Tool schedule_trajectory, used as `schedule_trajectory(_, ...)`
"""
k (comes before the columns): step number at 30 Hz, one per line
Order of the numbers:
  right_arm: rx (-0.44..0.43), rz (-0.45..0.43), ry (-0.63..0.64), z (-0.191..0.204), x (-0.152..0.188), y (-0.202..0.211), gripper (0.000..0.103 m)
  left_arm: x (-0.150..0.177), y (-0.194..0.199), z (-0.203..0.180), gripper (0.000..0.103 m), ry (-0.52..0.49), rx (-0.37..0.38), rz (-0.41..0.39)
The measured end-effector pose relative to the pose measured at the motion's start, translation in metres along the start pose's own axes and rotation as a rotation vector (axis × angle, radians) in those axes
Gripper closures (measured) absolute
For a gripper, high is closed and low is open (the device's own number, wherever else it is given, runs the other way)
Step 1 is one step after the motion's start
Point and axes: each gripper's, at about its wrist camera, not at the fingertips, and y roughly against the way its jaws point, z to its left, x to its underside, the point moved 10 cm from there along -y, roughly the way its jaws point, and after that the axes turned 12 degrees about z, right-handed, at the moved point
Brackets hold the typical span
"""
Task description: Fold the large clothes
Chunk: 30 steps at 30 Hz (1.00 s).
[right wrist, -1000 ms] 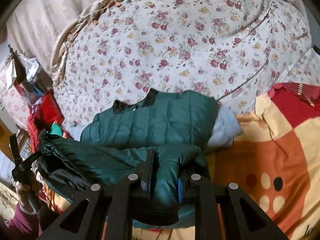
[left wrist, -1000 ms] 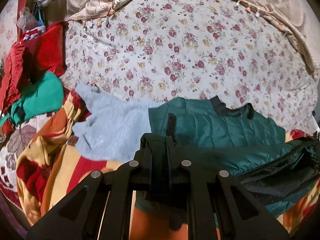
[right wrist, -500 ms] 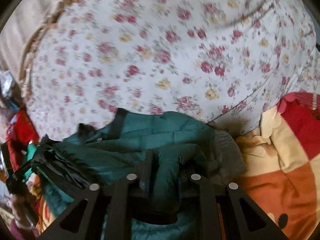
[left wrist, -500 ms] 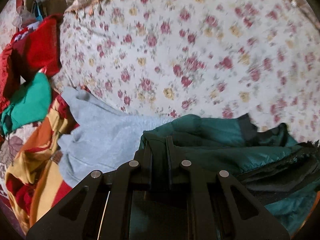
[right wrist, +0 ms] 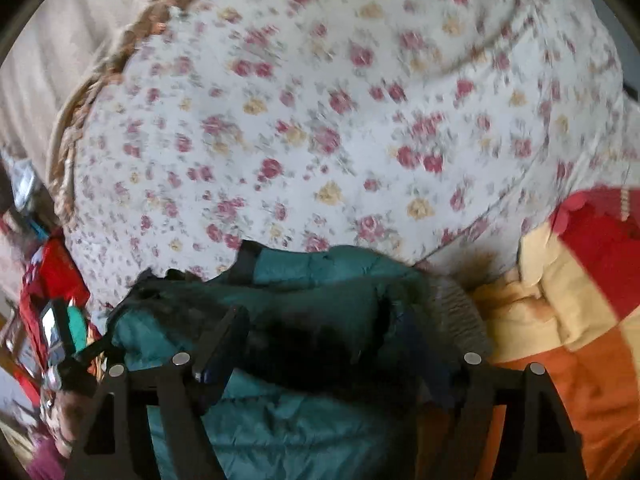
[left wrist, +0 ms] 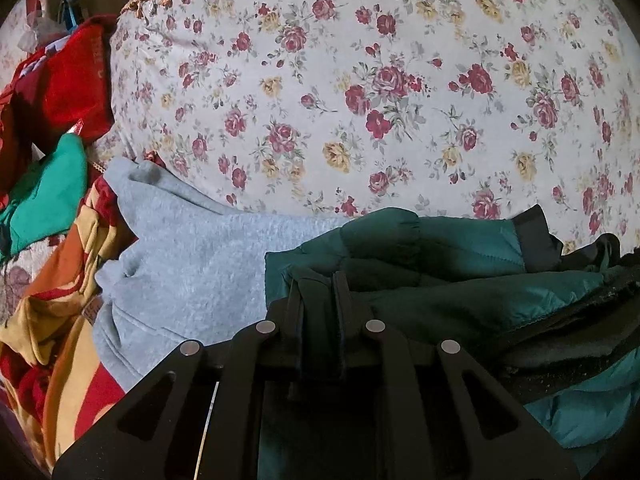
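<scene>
the green puffer jacket [left wrist: 460,240] lies doubled over on the bed, at the near edge of the flowered bedspread [left wrist: 360,80], half on top of a grey sweatshirt [left wrist: 192,256] and beside a patchwork blanket of orange, yellow and red [right wrist: 568,300].

the left gripper [left wrist: 318,296] has its two fingers pinched tight on a dark edge of the jacket, cloth bunched between them. the right gripper [right wrist: 320,340] stands with its fingers spread wide apart, the folded jacket lying in the gap but not squeezed, as far as the blurred right view shows.

to my eye the jacket is light, soft and puffy, with a slick quilted shell. it looks likely to spring back open and slide off itself, so a hold on a hem, a cuff or the dark collar band [left wrist: 534,236] seems safer than on the padded panels, which would squash and slip.

i can read no brand, label or writing on the jacket. faint marks on the red garment [left wrist: 76,84] at the left are too small to make out.
</scene>
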Motion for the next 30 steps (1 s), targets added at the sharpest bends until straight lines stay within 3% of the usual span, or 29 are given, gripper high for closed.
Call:
schedule_trajectory(3,-0.048,-0.024,0.077,0.028,0.007,0.015,0.026,0.000,0.001,0.000,0.090,-0.002,0.006,0.001)
schedule_trajectory(7,-0.088,-0.026,0.279,0.089,0.023,0.013,0.026,0.000,0.000,0.000,0.090,-0.002,0.006,0.001)
schedule_trajectory(10,-0.114,0.029,0.402,0.130,0.034,-0.023,0.026,-0.001,0.000,0.001,0.090,-0.005,0.002,0.003)
schedule_trajectory(12,-0.101,0.090,0.417,0.142,0.036,-0.056,0.026,-0.001,0.001,0.001,0.090,-0.008,0.005,0.004)
schedule_trajectory(15,-0.015,0.126,0.443,0.150,0.033,-0.101,0.026,-0.002,0.003,0.000,0.087,-0.011,0.023,-0.001)
schedule_trajectory(19,0.087,0.111,0.407,0.137,0.018,-0.134,0.026,-0.006,0.017,0.001,0.062,0.007,0.111,-0.020)
schedule_trajectory(20,0.091,0.119,0.383,0.131,0.016,-0.142,0.026,-0.007,0.023,0.001,0.046,0.005,0.124,-0.030)
schedule_trajectory(22,0.099,0.119,0.353,0.122,0.012,-0.154,0.025,-0.012,0.041,0.009,0.024,0.014,0.121,-0.088)
schedule_trajectory(24,0.112,0.113,0.343,0.119,0.010,-0.160,0.025,-0.015,0.058,0.015,0.021,0.040,0.171,-0.134)
schedule_trajectory(30,0.104,0.143,0.304,0.121,0.006,-0.148,0.026,0.000,0.052,0.008,0.021,0.044,0.204,-0.059)
